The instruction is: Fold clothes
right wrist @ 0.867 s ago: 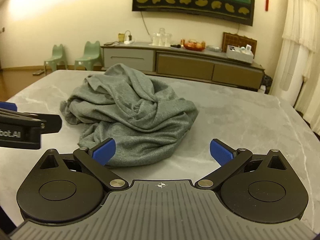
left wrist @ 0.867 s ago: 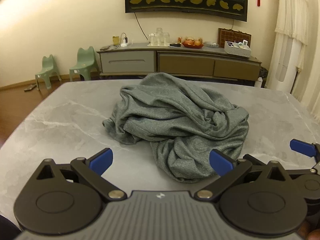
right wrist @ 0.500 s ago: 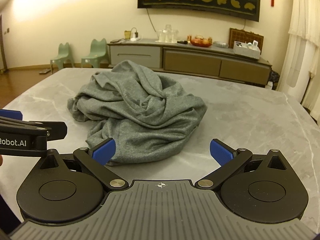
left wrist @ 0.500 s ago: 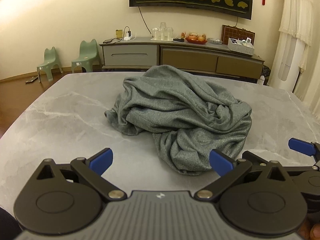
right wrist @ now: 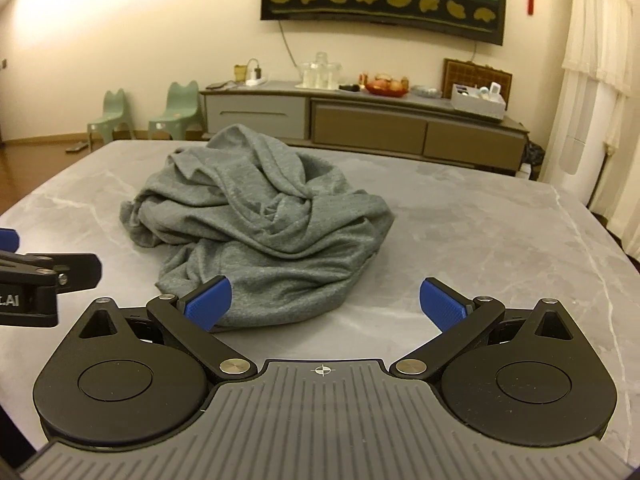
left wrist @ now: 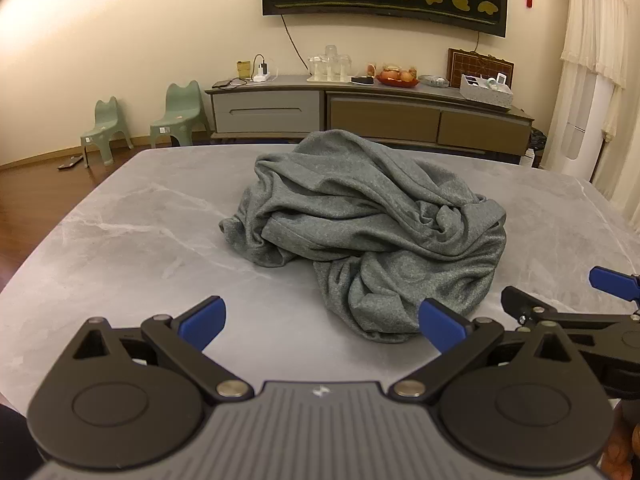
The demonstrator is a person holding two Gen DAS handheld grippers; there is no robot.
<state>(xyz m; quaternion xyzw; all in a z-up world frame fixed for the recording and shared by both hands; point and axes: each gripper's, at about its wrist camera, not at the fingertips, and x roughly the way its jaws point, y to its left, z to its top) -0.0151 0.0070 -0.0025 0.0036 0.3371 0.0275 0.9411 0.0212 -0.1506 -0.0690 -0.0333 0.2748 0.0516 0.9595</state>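
Observation:
A crumpled grey garment lies in a heap on the grey marble table; it also shows in the right wrist view. My left gripper is open and empty, just short of the heap's near edge. My right gripper is open and empty, its left fingertip in front of the heap's near hem. The right gripper shows at the right edge of the left wrist view. The left gripper shows at the left edge of the right wrist view.
A low sideboard with glasses and a fruit bowl stands against the far wall. Two small green chairs stand on the floor at the back left. White curtains hang at the right. The table edge curves away on the right.
Both grippers have pulled back and risen slightly, so the heap sits a little farther off in both views. The garment has not moved. Both grippers stay open.

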